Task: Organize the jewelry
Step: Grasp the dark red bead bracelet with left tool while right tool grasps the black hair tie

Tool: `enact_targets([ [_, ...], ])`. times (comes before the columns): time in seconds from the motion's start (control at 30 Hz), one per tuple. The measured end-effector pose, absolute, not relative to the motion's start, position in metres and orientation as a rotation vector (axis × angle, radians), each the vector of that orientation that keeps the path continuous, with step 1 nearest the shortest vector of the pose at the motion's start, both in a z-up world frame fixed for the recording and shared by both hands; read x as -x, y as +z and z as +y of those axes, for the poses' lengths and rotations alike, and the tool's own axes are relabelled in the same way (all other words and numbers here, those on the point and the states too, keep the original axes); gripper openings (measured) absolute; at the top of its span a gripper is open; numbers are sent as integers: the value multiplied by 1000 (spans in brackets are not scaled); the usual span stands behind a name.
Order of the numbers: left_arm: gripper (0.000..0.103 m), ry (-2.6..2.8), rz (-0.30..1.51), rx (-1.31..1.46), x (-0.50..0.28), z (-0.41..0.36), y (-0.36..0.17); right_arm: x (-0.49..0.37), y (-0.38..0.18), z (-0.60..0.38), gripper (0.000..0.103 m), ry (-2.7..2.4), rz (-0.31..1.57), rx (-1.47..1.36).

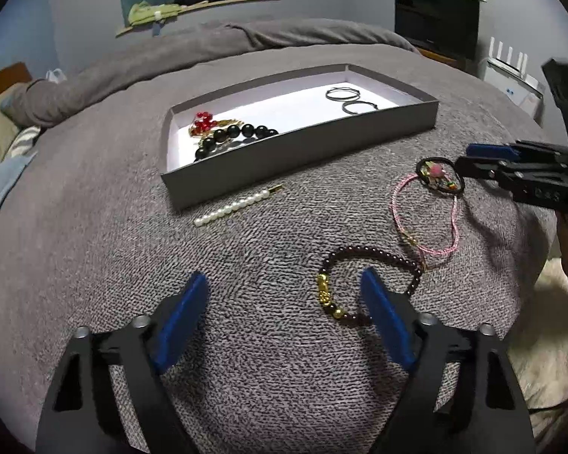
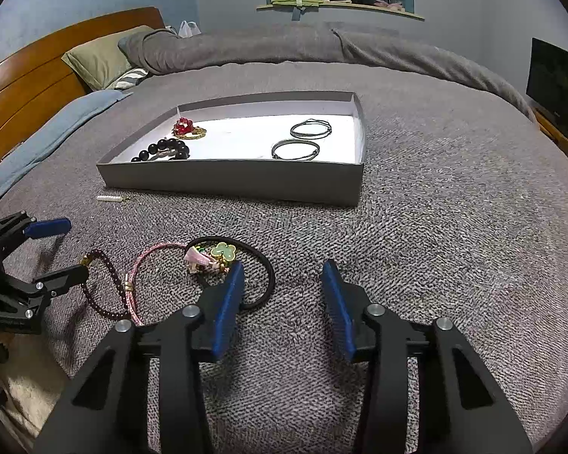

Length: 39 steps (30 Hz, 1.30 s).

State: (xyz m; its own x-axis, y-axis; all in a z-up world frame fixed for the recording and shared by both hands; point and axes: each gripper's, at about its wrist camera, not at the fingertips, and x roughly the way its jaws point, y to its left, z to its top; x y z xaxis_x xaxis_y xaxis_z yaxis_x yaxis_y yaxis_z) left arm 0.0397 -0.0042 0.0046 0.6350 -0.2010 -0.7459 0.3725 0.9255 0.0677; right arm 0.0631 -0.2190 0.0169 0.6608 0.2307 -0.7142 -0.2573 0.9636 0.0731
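- Left wrist view, far left: the grey blanket (image 1: 94,196) on the bed carries everything; at its 11 o'clock the grey box (image 1: 303,151) lies open with the red bead piece (image 1: 202,121) and the black bead bracelet (image 1: 238,134) at its left end.
- Just outside the box's near wall lies the pearl hair clip (image 1: 234,206), not yet sorted.
- Low in the middle, the left claw (image 1: 280,302) stands open; its right pad sits inside the loop of the dark bead bracelet (image 1: 371,261) and nothing is pinched.
- Inside the box at its right end lie two thin metal bangles (image 1: 346,100).
- At 3 o'clock the pink cord bracelet (image 1: 424,223) lies touching the dark beads, and the black hair tie (image 1: 441,176), with its charm, overlaps the cord's top.
- Right wrist view: the right claw (image 2: 282,272) is partly open, its left pad standing inside the hair tie's loop, its pads pressing on nothing.
- Judged from this, roughly half is done: four pieces boxed, four left on the blanket.
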Motion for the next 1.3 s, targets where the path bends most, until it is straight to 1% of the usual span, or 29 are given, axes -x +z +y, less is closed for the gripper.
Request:
enact_targets([
  [0.07,67,-340,820,-225,-38,-5,4,-65,16,-217,39,284,809,36],
  [0.2,59,-356,815,-232,-35,-7,4,-67,13,-212,31,290,826,53],
  [0.27,52,-371,817,-233,-34,-9,4,-67,11,-212,29,288,831,56],
  [0.3,49,-379,819,-234,-34,-10,3,-67,11,-212,27,287,834,56],
  [0.33,47,-385,823,-236,-34,-10,2,-68,10,-212,22,286,838,57],
  [0.4,37,-398,831,-238,-35,-12,1,-68,8,-212,20,284,846,64],
  [0.43,34,-404,834,-239,-34,-13,0,-69,7,-212,19,284,848,65],
  [0.47,32,-409,836,-242,-34,-14,-1,-69,7,-212,19,285,849,63],
  [0.67,32,-393,832,-295,-33,-22,-8,-74,3,-211,19,285,863,54],
  [0.73,28,-379,820,-322,-32,-25,-9,-74,4,-210,19,284,860,60],
  [0.77,23,-376,816,-330,-32,-26,-8,-74,4,-209,19,285,859,64],
  [0.8,17,-373,811,-331,-31,-26,-7,-74,4,-209,13,286,858,66],
  [0.83,14,-374,809,-329,-31,-26,-5,-73,4,-209,8,289,859,68],
  [0.87,10,-375,808,-325,-31,-26,-4,-73,5,-209,6,294,859,67],
  [1.0,7,-365,788,-317,-31,-22,3,-67,12,-208,4,315,831,60],
  [1.3,7,-346,726,-267,-31,-4,30,-55,47,-204,4,354,702,55],
])
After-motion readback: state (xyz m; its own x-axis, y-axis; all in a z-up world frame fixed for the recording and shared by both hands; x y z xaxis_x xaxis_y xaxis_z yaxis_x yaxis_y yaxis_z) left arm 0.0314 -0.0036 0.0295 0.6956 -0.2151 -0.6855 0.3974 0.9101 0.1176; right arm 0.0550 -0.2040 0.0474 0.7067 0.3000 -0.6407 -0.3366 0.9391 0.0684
